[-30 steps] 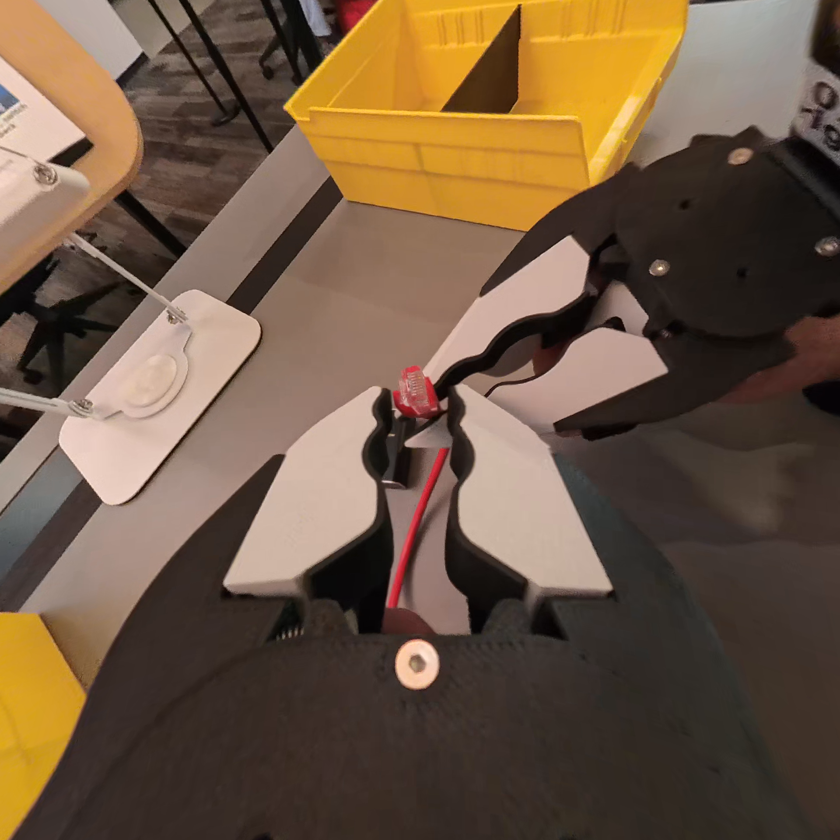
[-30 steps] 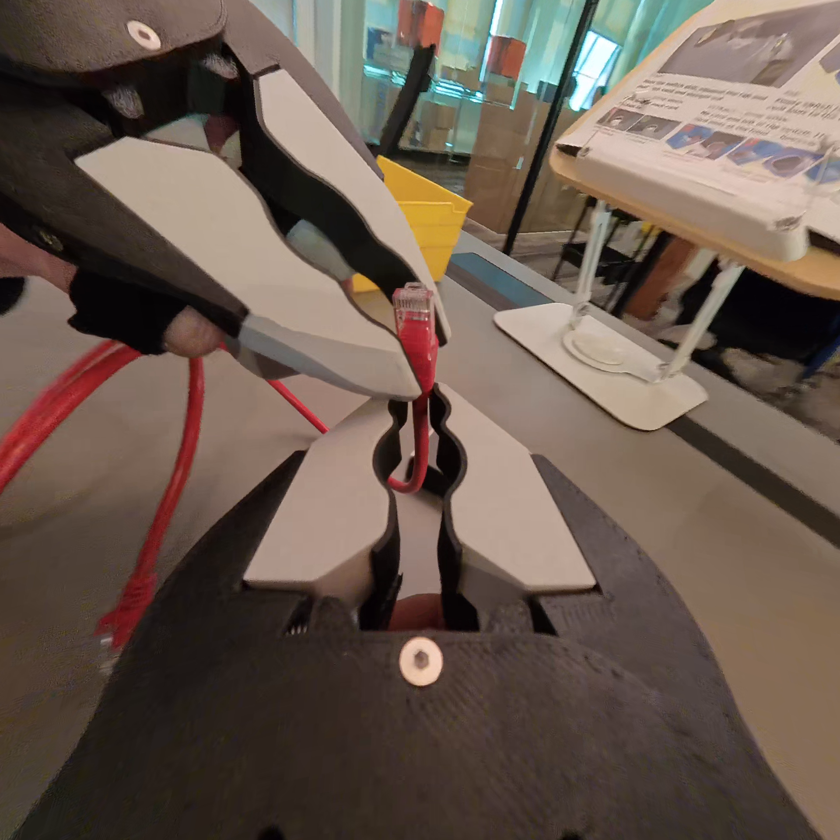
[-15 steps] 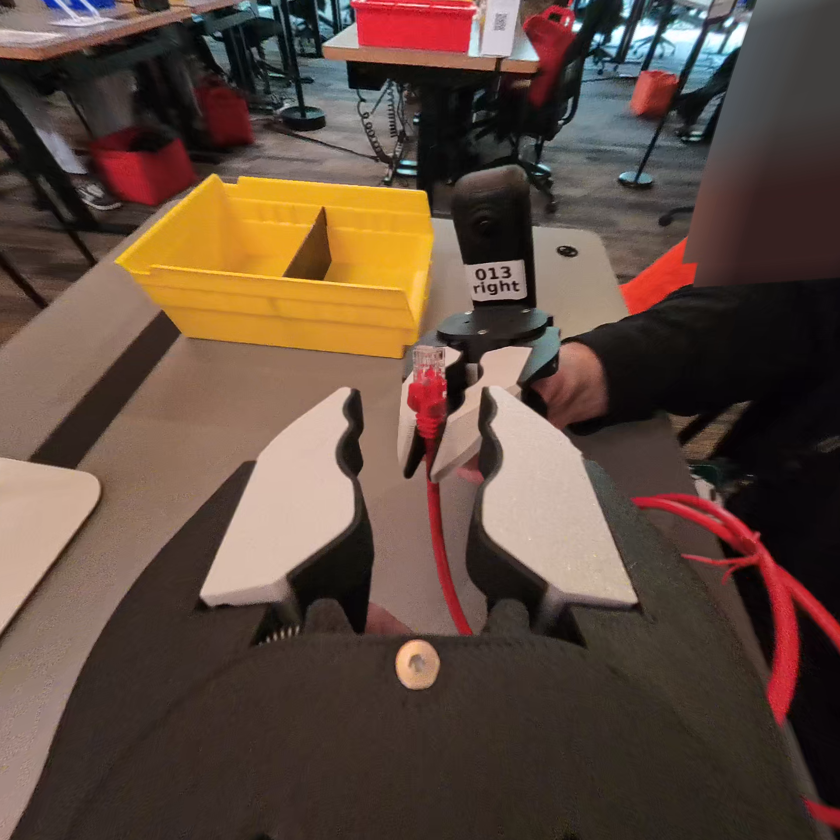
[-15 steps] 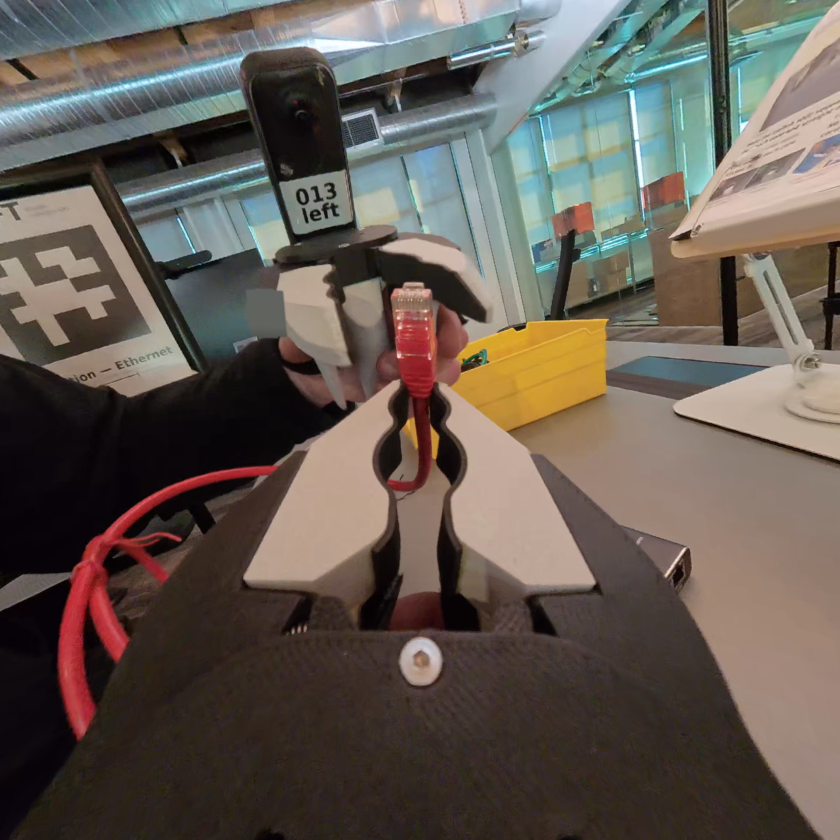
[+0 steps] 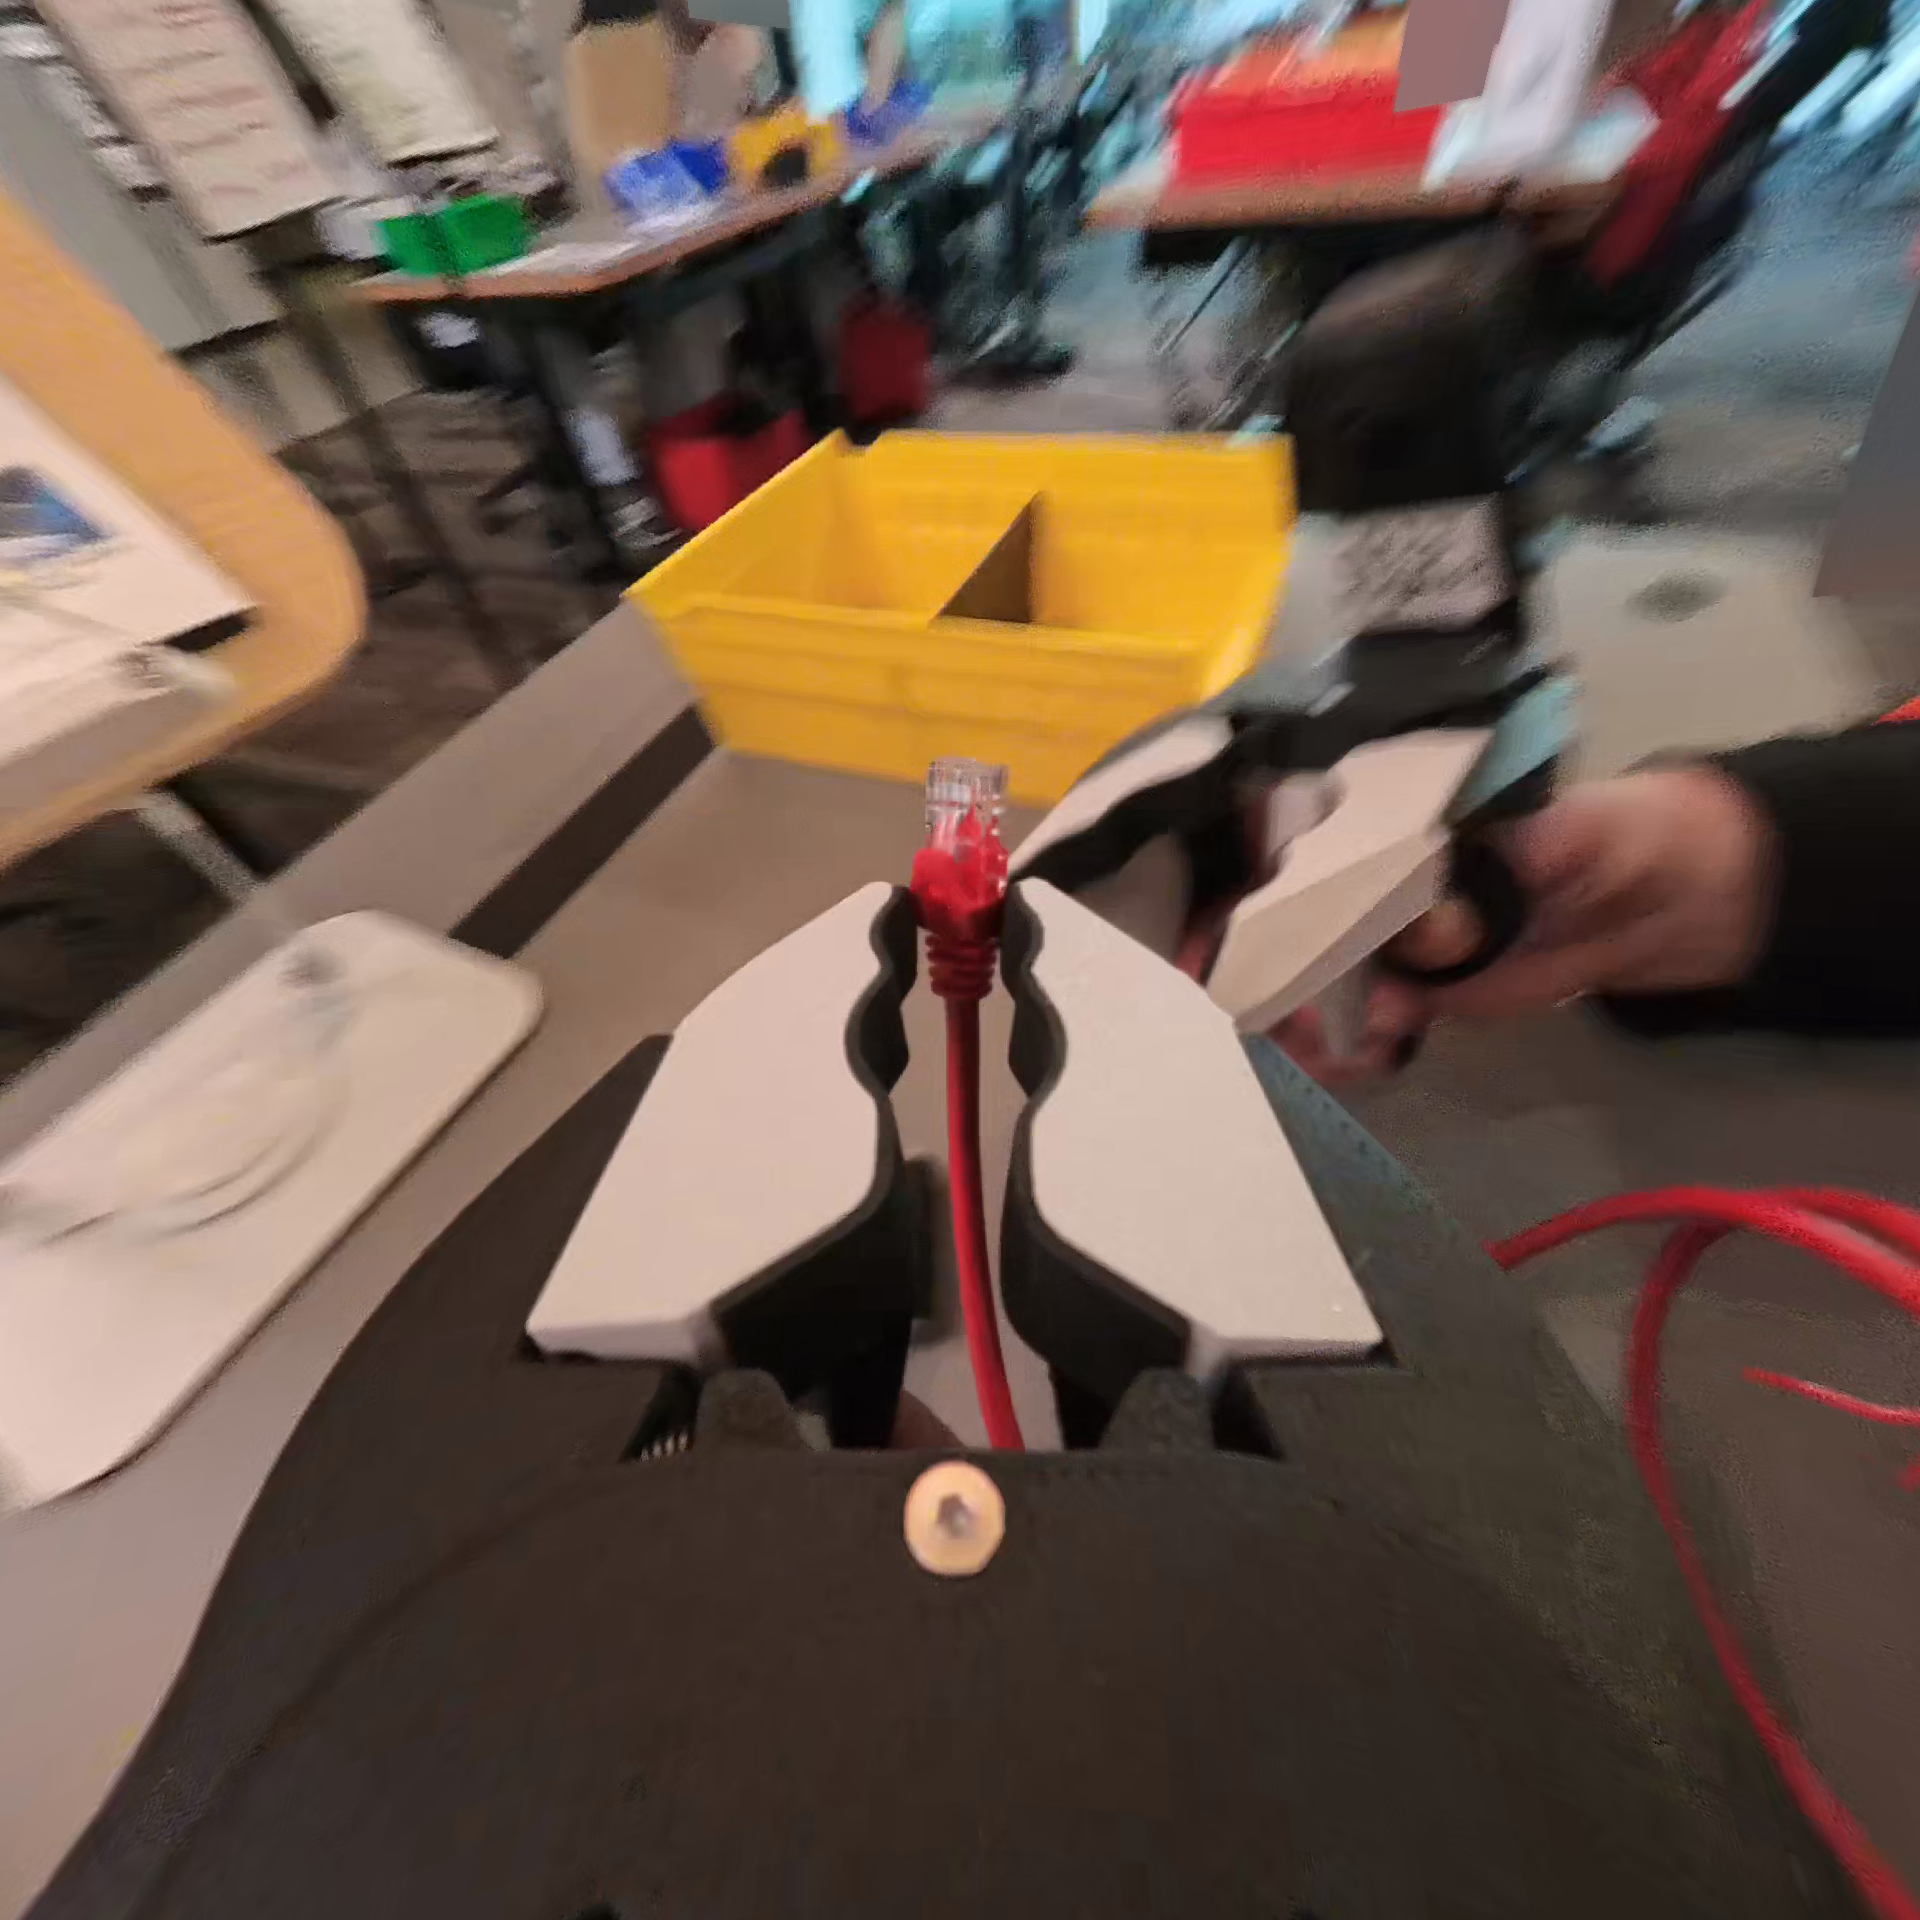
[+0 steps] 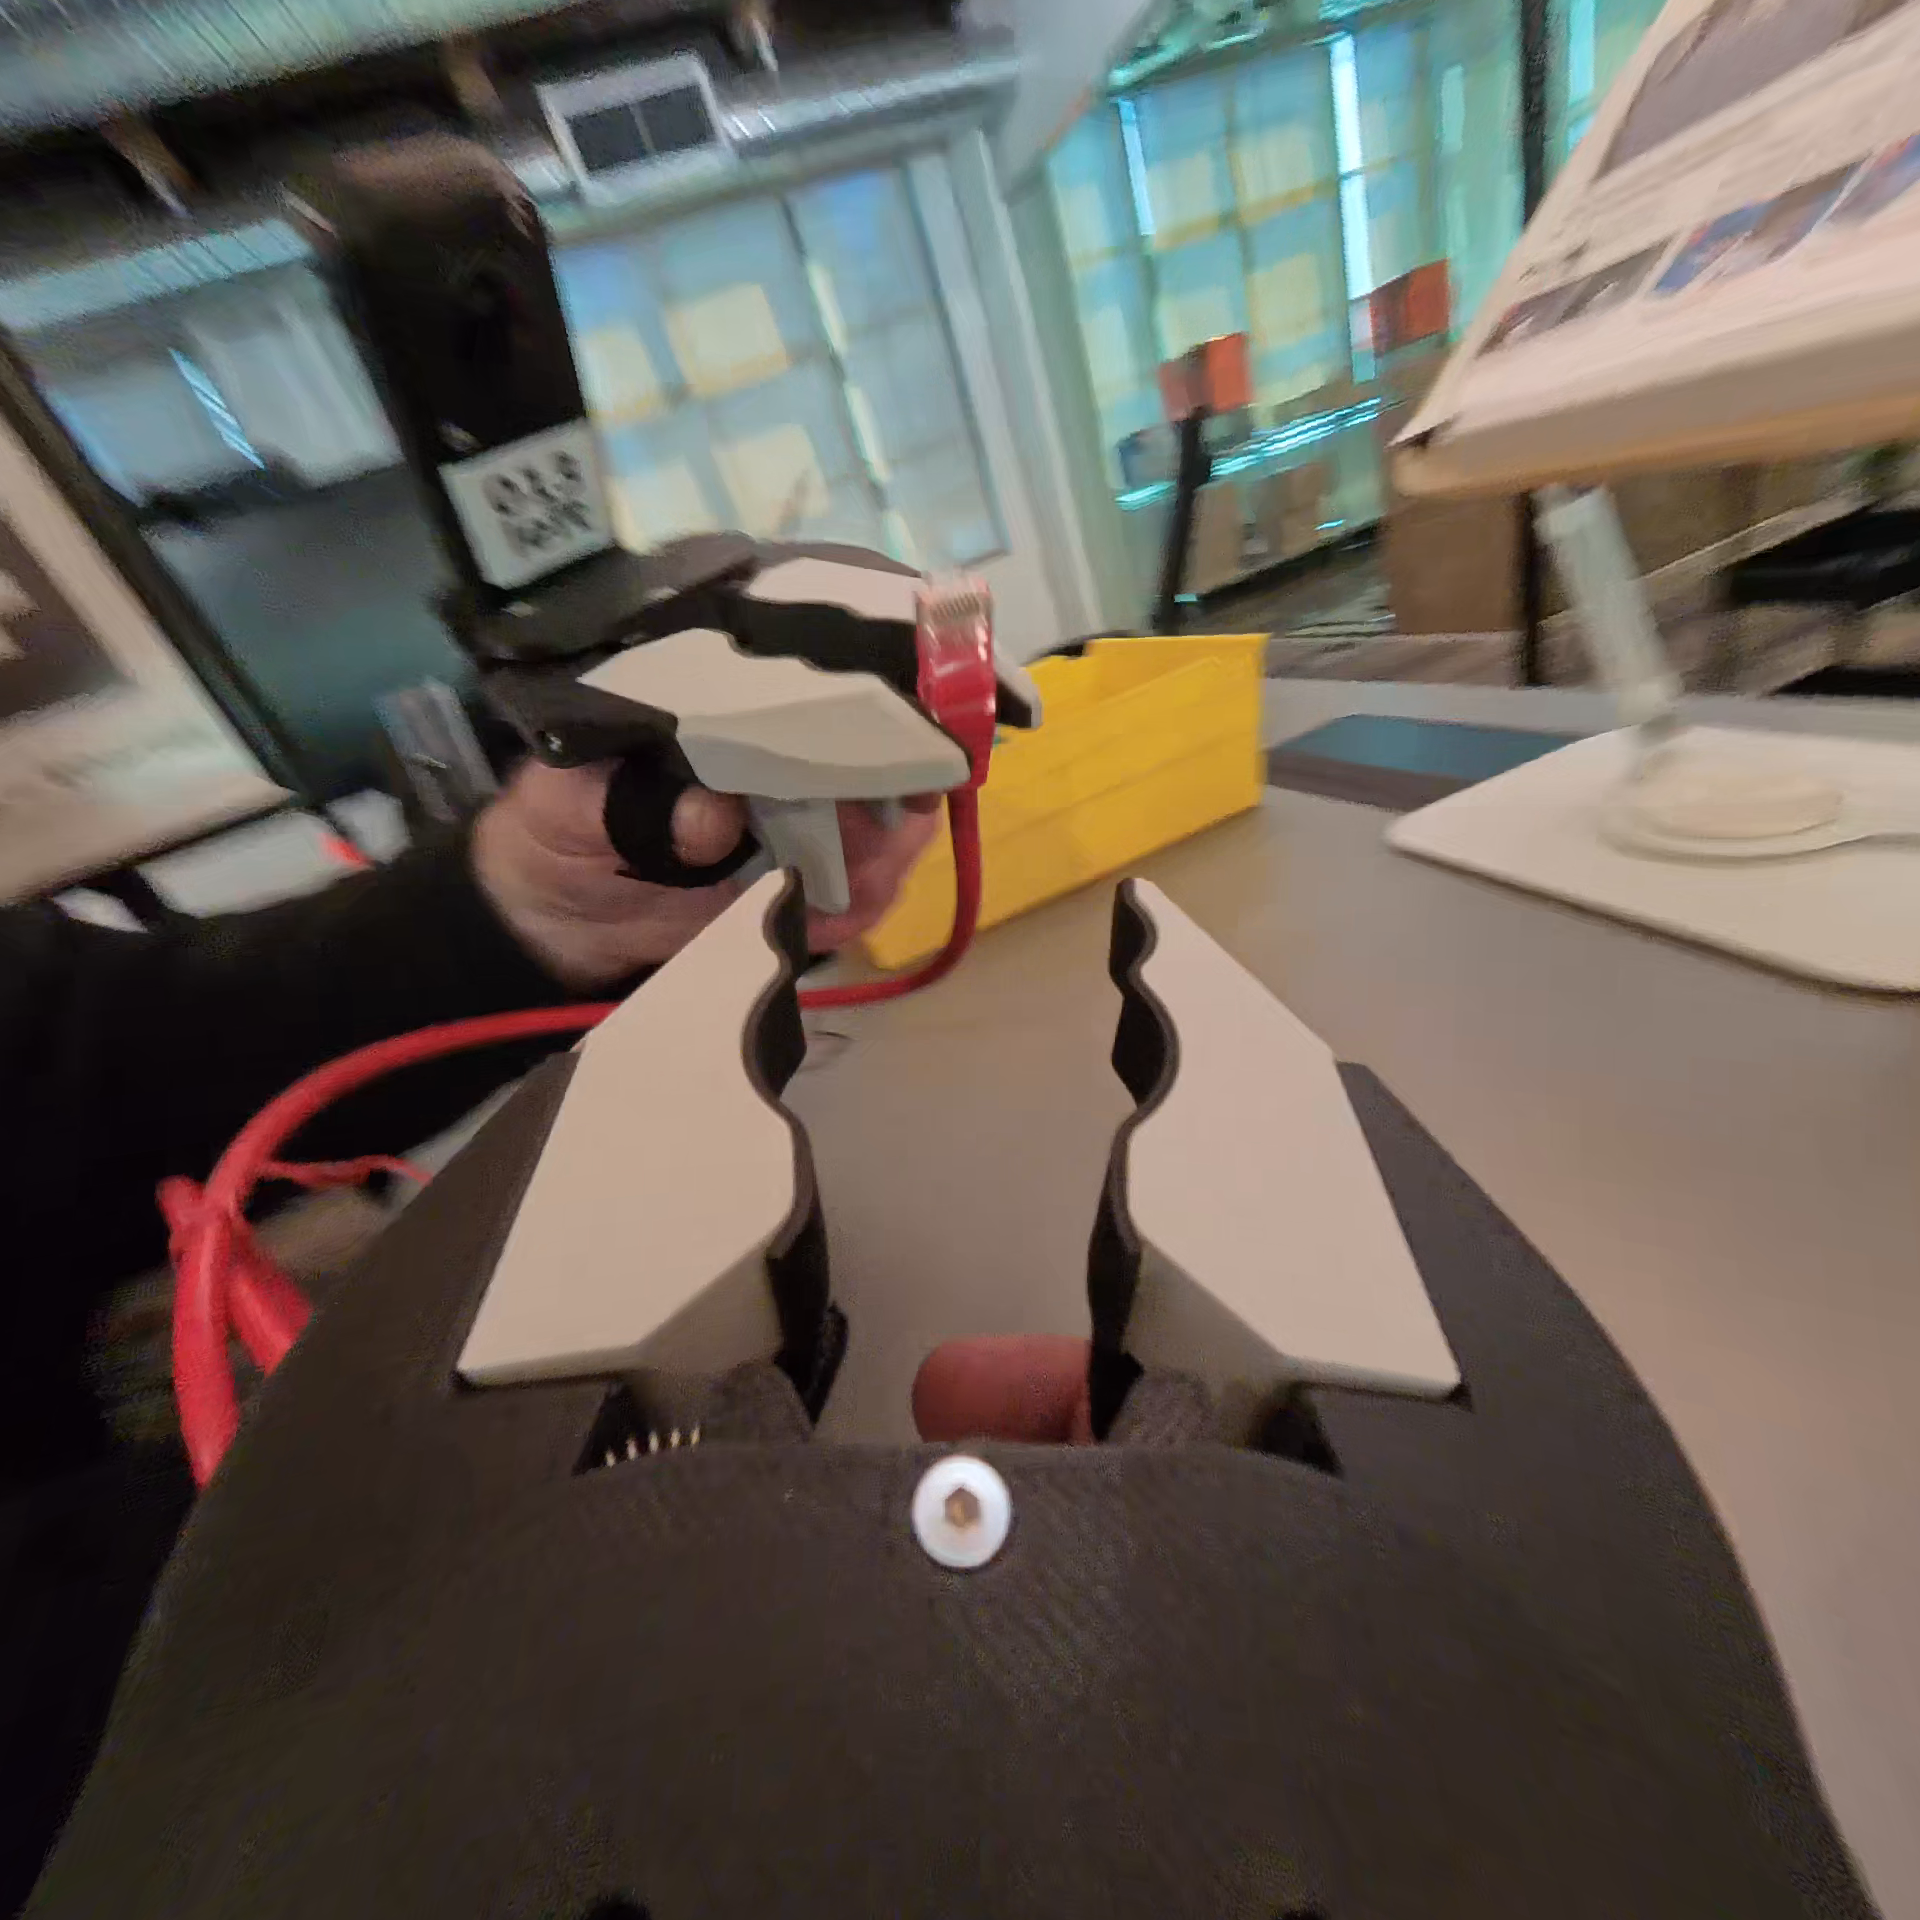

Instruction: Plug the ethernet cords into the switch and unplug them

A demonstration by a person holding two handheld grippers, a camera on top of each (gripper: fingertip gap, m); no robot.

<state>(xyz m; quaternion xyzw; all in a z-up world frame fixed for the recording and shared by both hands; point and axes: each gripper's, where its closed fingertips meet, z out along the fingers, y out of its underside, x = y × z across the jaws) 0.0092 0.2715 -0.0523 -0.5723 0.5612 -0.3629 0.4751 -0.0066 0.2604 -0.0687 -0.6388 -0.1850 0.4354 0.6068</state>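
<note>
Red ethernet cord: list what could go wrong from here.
1. The left gripper pinches the red ethernet cord only at the boot, with the clear plug sticking out past the jaws; it may tilt when pushed into a port.
2. The tied cord bundle trails behind and could snag.
3. The switch is not in view, and the right gripper is open and empty, so nothing visibly steadies the switch.

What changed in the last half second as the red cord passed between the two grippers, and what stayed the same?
The left gripper closed on the red cord just behind its clear plug, taking it over. The right gripper opened, let go and drew away to the side, empty. The cord's loose loops still trail off the table edge, and the yellow bin has not moved.
</note>
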